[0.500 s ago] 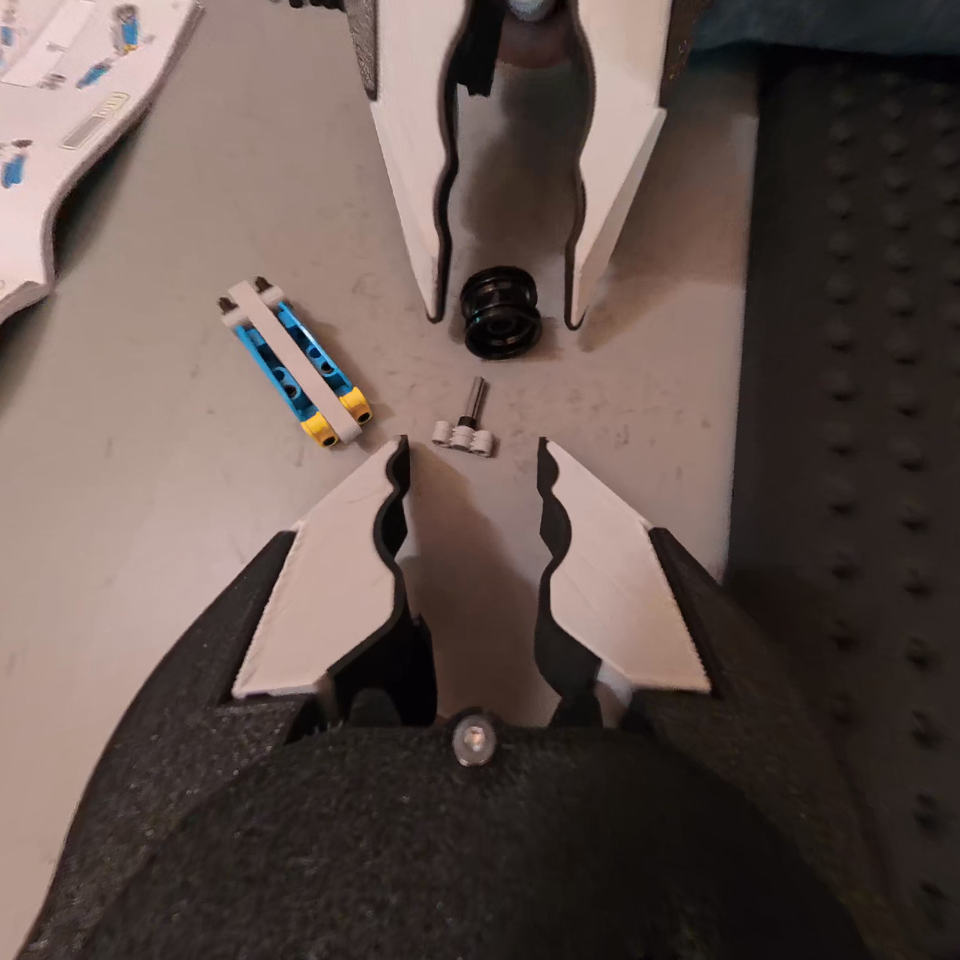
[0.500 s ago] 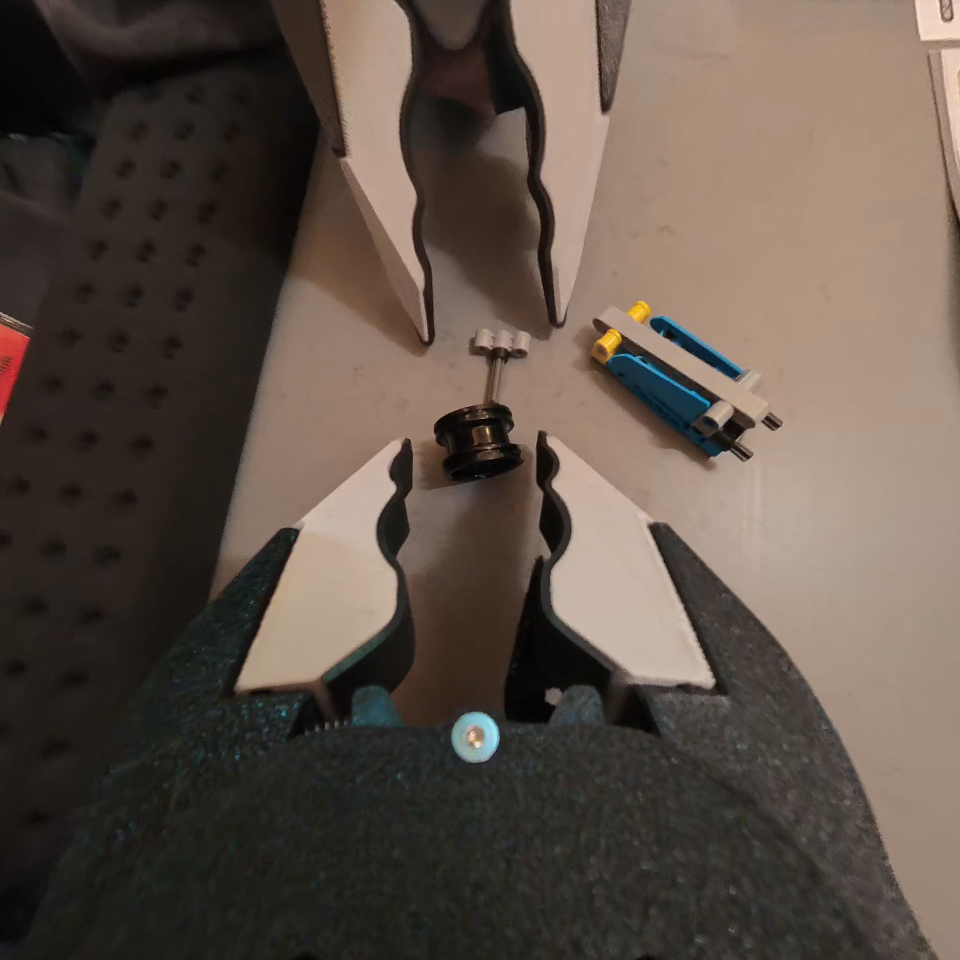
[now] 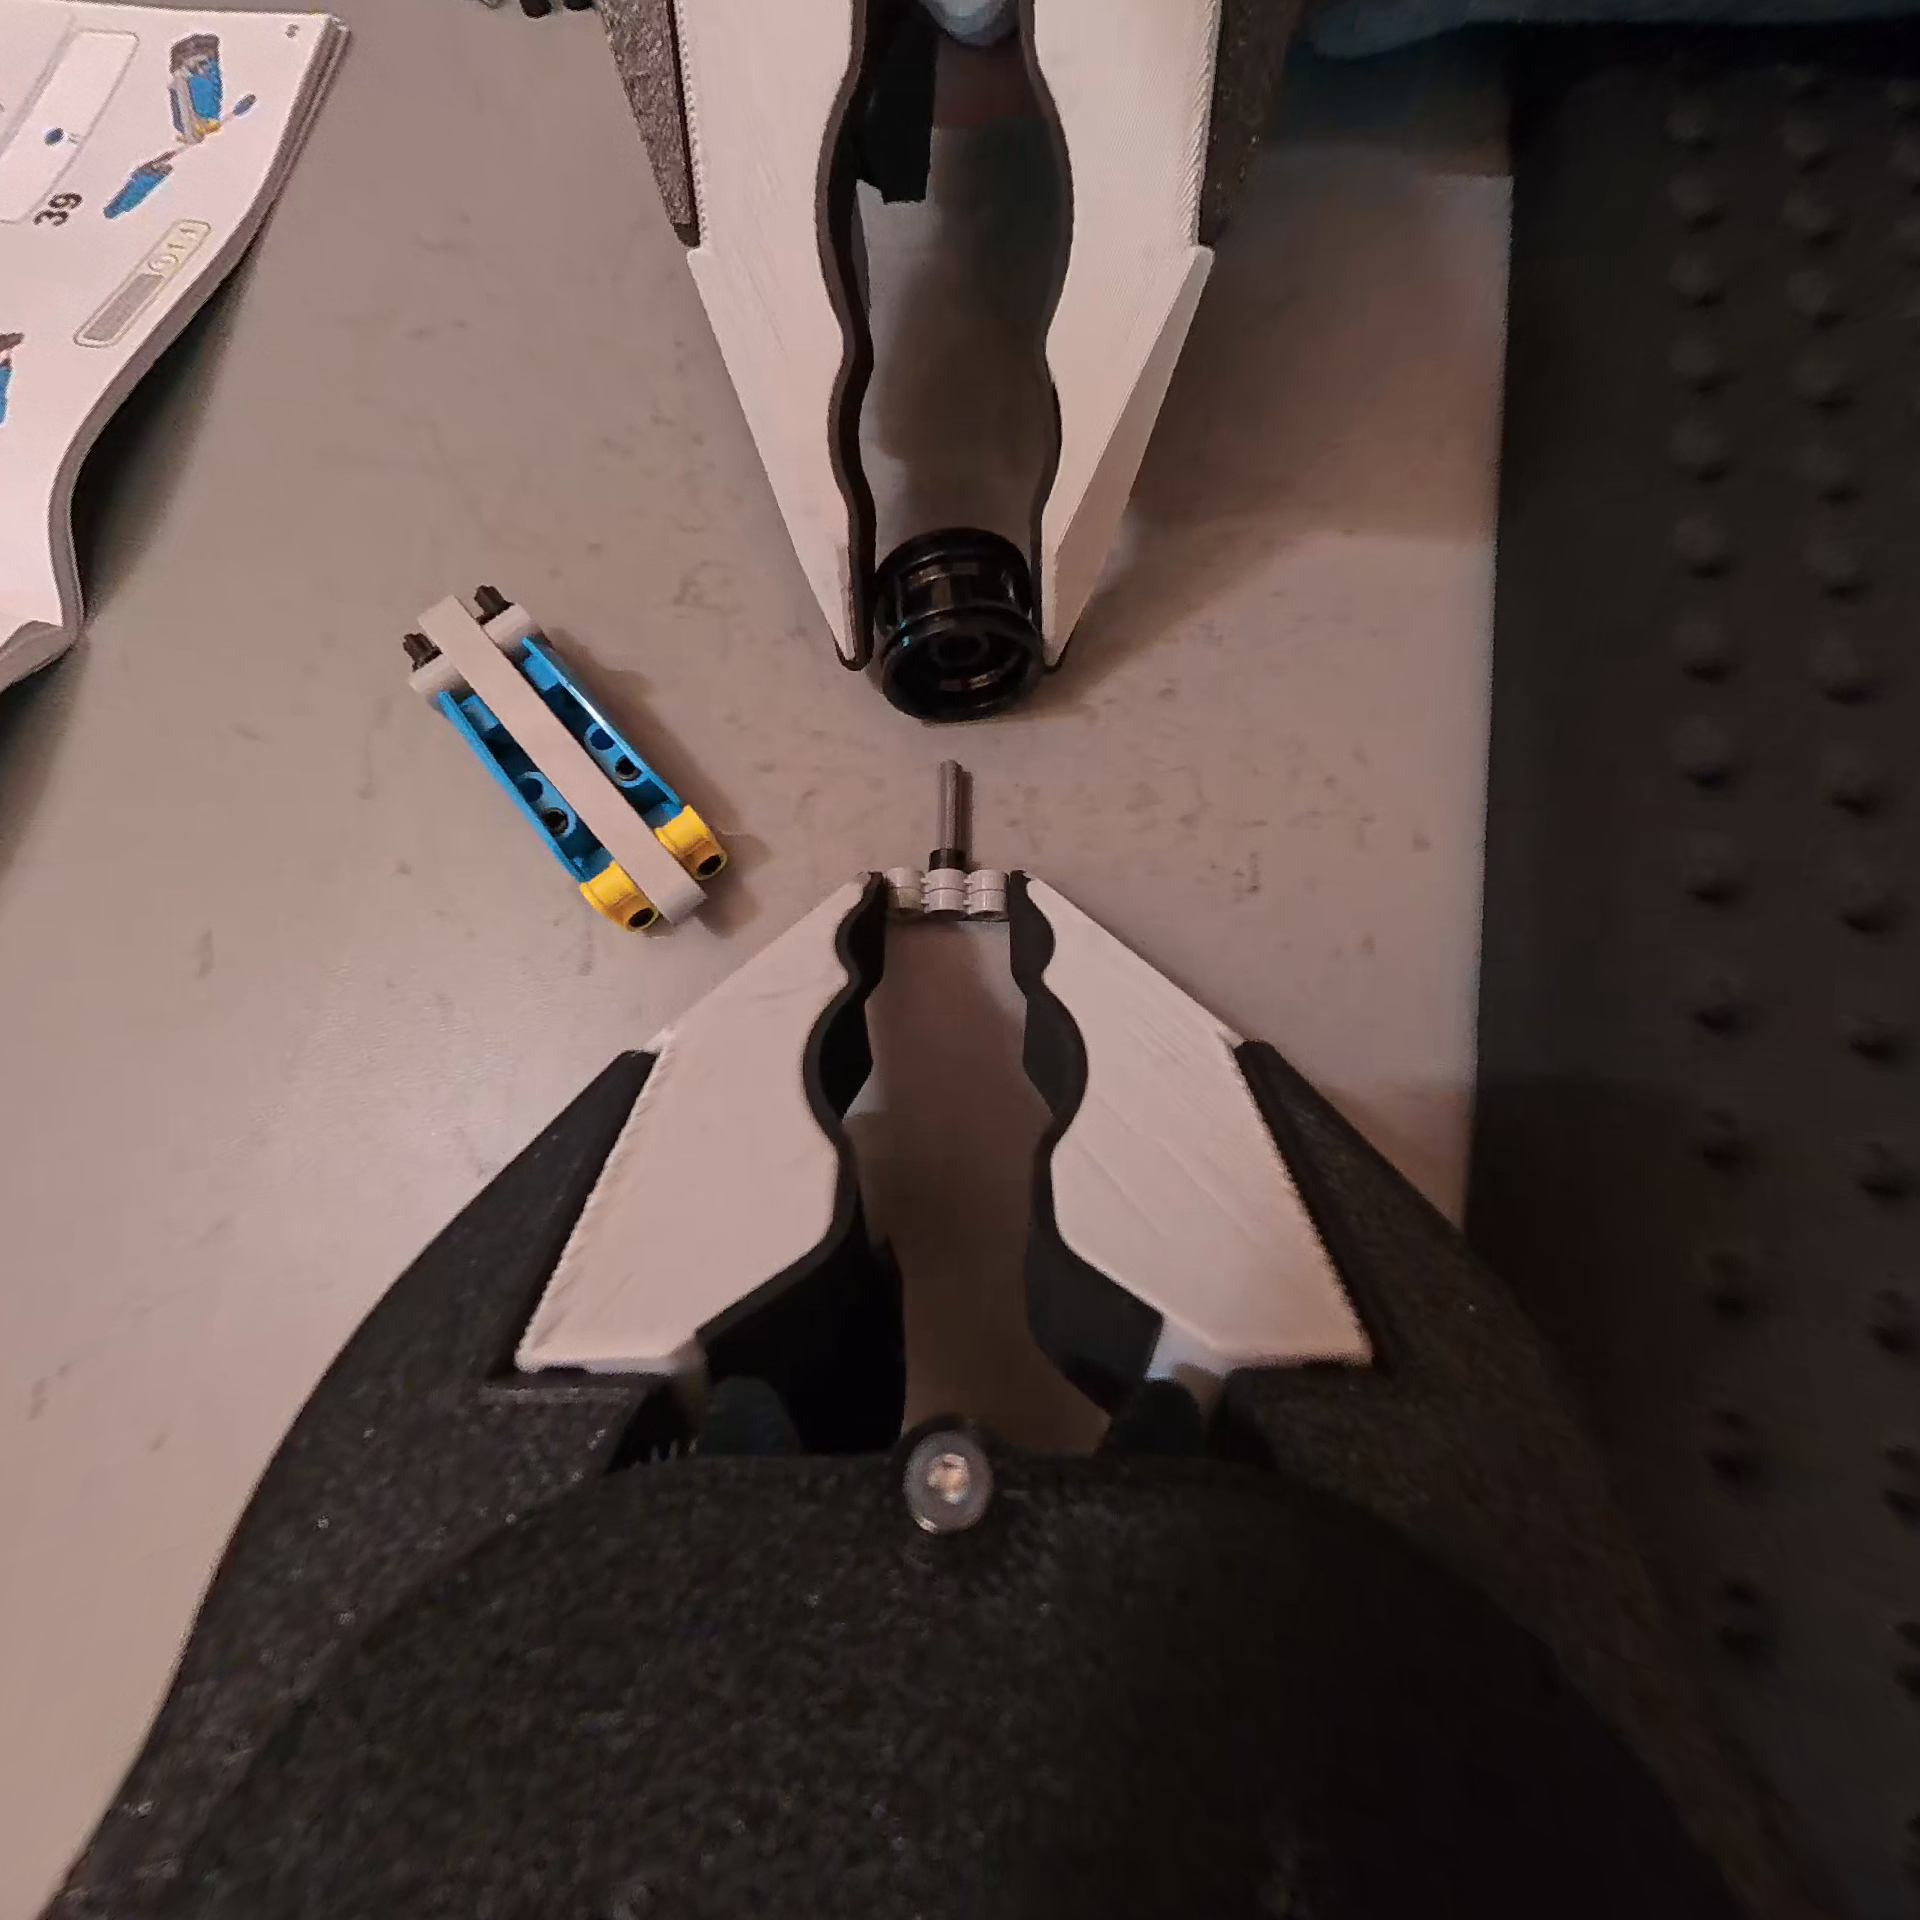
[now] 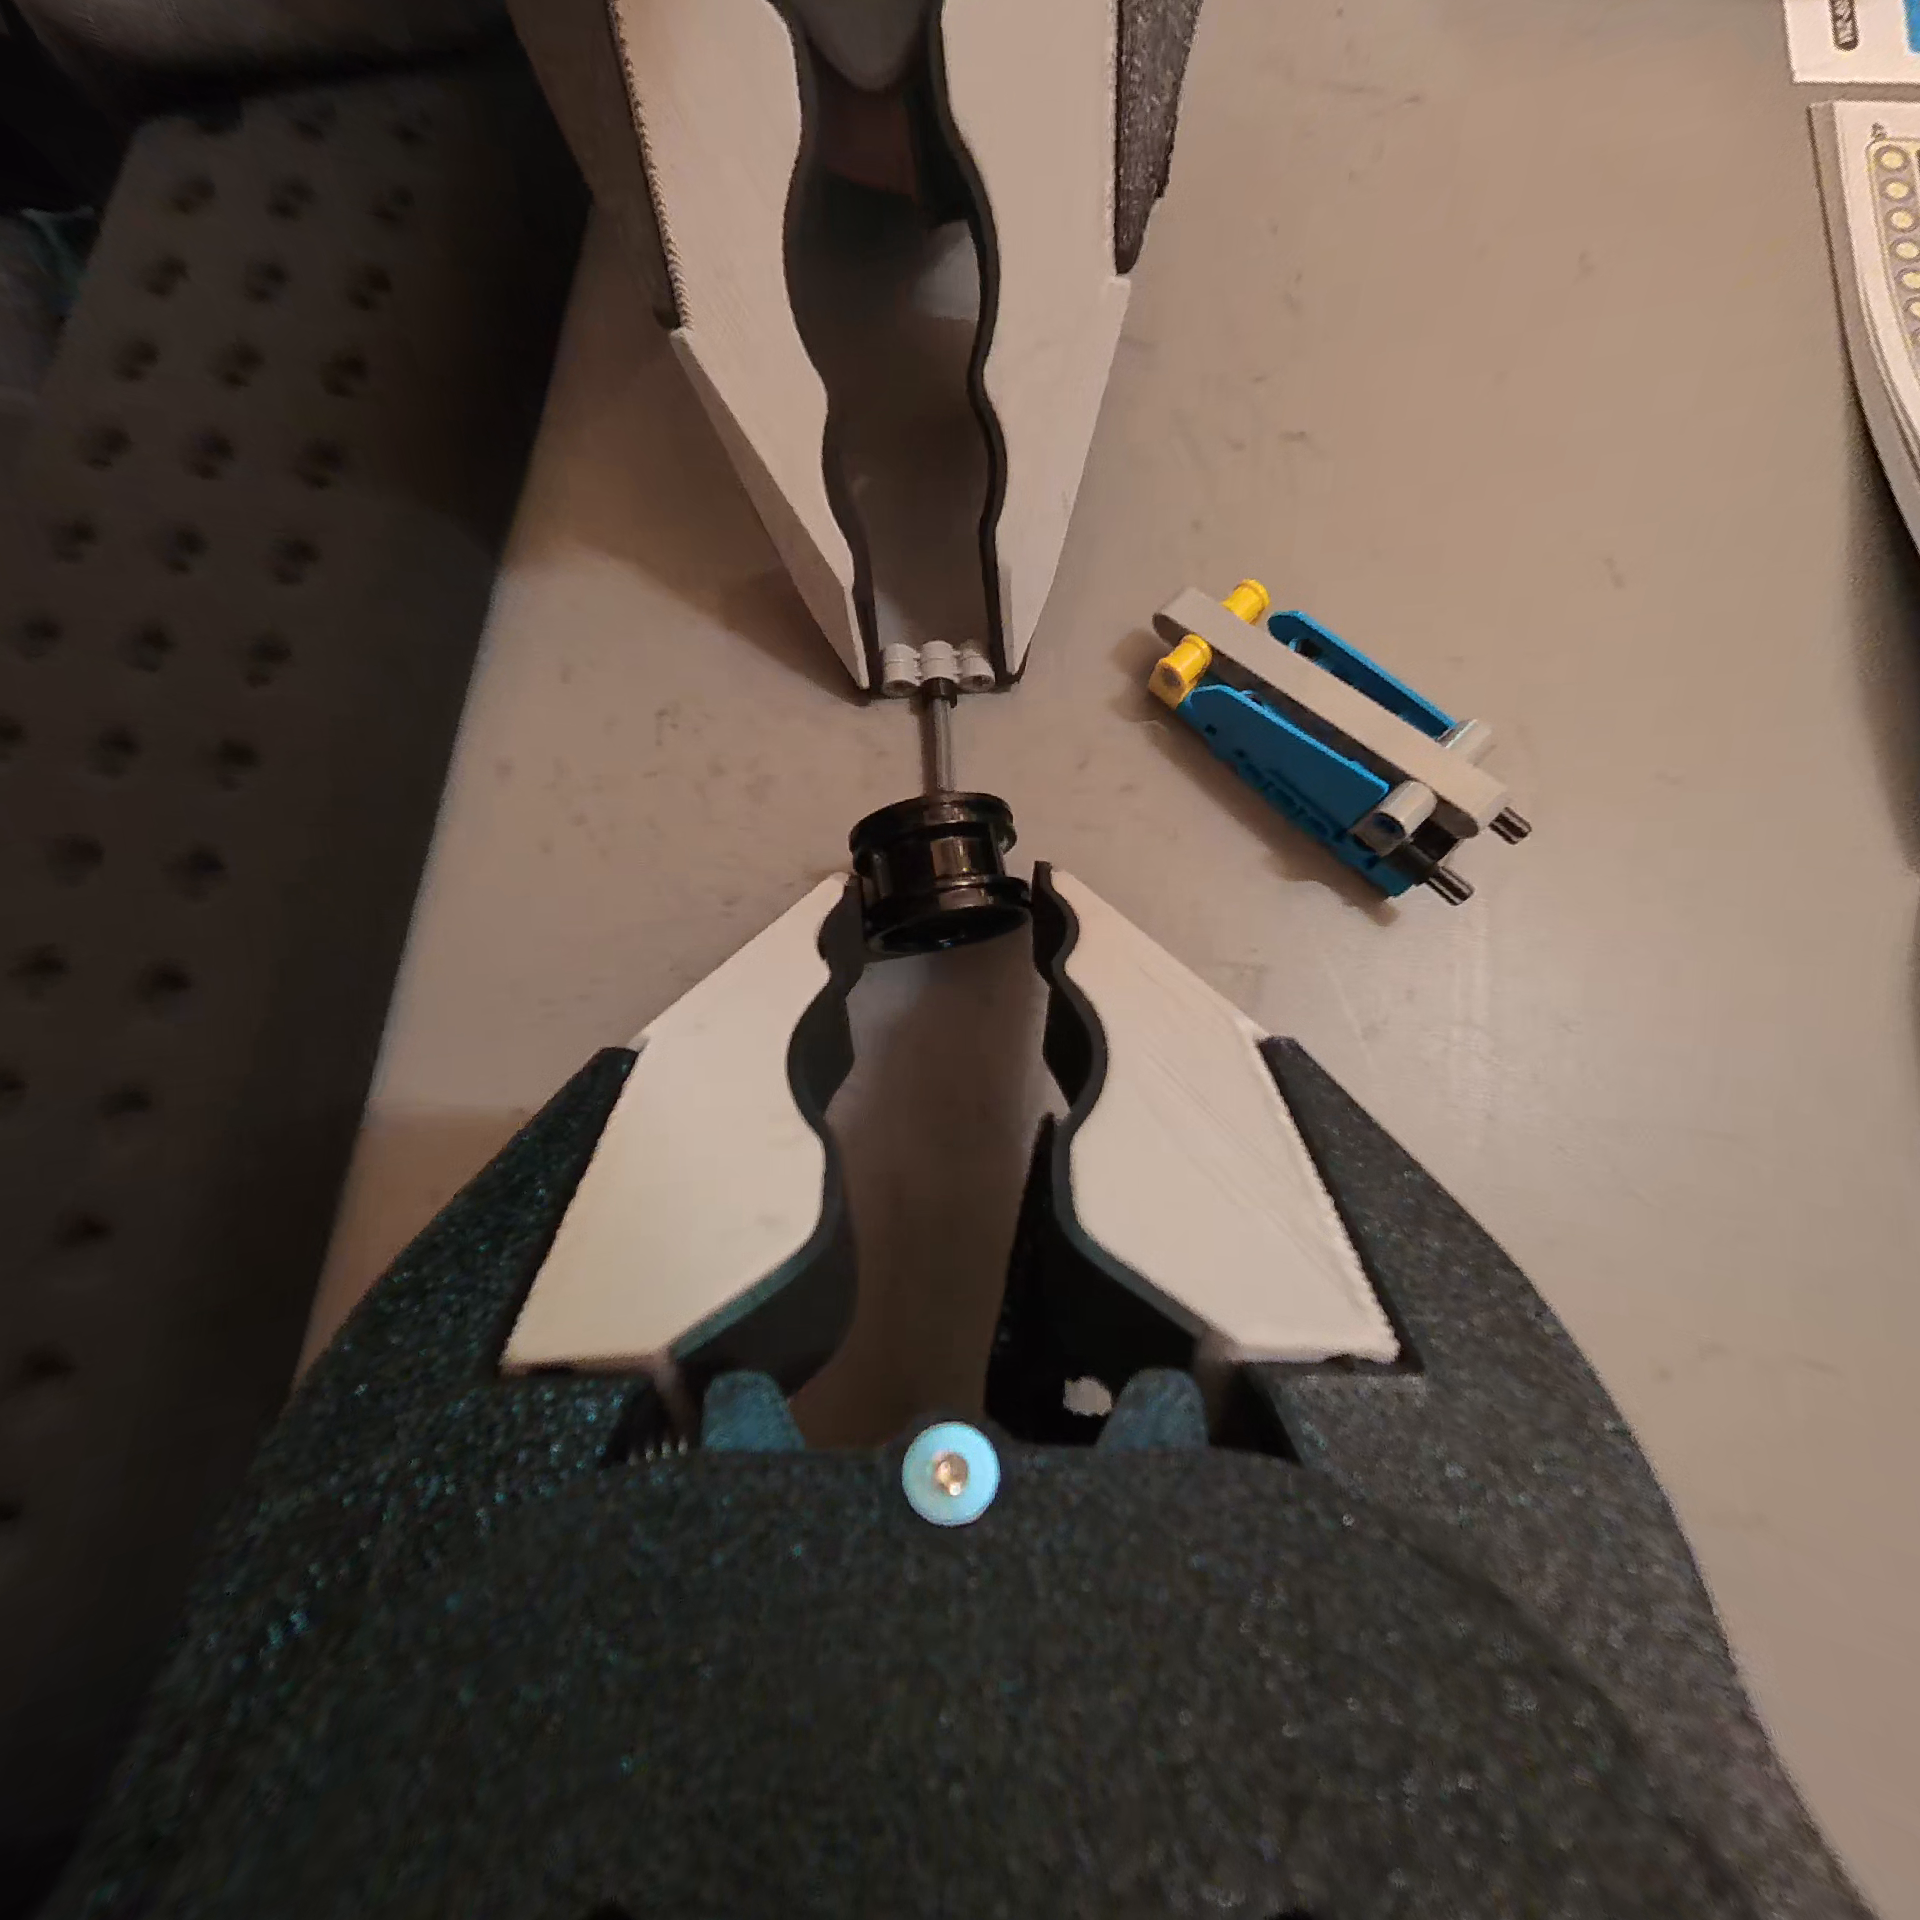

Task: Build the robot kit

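Note:
My left gripper [image 3: 945, 891] lies low on the grey table [image 3: 312, 1091]. Its fingertips are closed on both ends of a small grey connector [image 3: 948, 896] with a thin axle [image 3: 948, 805] sticking out ahead. My right gripper [image 4: 942, 883] faces it, closed on a black wheel hub [image 4: 940, 878] that rests on the table. In the right wrist view the axle [image 4: 940, 743] points at the hub's centre, and the left gripper [image 4: 935, 681] shows behind it. In the left wrist view the hub [image 3: 951, 634] sits between the right gripper's fingertips [image 3: 852, 623], a short gap from the axle tip.
A blue, grey and yellow brick assembly [image 3: 566, 758] lies on the table beside the grippers, also in the right wrist view [image 4: 1320, 748]. An instruction booklet [image 3: 125, 260] lies farther off. A dark dimpled mat [image 3: 1714, 727] borders the table on the other side. Left tips to right tips: about 4 cm.
Both grippers have moved forward and narrowed. The left now has the connector between its tips, and the right has the wheel hub between its tips.

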A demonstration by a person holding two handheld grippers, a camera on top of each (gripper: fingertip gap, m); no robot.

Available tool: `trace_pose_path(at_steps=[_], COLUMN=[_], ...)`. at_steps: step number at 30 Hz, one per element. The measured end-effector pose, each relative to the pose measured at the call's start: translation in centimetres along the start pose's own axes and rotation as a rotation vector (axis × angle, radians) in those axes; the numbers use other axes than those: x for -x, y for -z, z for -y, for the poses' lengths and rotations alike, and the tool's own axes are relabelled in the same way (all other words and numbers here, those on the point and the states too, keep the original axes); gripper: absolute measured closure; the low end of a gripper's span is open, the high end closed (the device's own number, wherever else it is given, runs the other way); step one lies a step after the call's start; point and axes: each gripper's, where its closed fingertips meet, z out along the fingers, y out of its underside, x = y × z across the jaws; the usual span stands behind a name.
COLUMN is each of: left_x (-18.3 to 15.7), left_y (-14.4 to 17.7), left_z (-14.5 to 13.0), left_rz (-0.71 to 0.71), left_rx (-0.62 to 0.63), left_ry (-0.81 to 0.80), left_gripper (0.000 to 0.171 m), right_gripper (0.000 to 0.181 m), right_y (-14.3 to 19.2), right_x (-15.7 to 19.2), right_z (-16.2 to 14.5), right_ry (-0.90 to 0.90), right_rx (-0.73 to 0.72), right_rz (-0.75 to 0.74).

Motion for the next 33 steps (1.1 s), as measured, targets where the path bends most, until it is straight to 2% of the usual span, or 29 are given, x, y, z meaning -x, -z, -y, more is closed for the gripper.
trace_pose_path(at_steps=[3, 8, 25, 33], left_x=[0.4, 0.0, 0.3, 0.1], left_y=[0.1, 0.7, -0.7, -0.8], left_z=[0.1, 1.8, 1.8, 2.2], left_rz=[0.022, -0.020, 0.000, -0.004], left_rx=[-0.010, -0.113, -0.055, -0.067], left_ry=[0.013, 0.068, 0.104, 0.103], left_gripper=[0.149, 0.149, 0.149, 0.149], right_gripper=[0.149, 0.149, 0.149, 0.149], right_y=[0.0, 0.0, -0.1, -0.2], right_x=[-0.2, -0.3, -0.3, -0.3], right_z=[0.1, 0.1, 0.2, 0.2], right_ry=[-0.019, -0.050, -0.071, -0.067], right_rx=[-0.016, -0.043, -0.058, -0.054], right_rz=[0.008, 0.034, 0.041, 0.036])
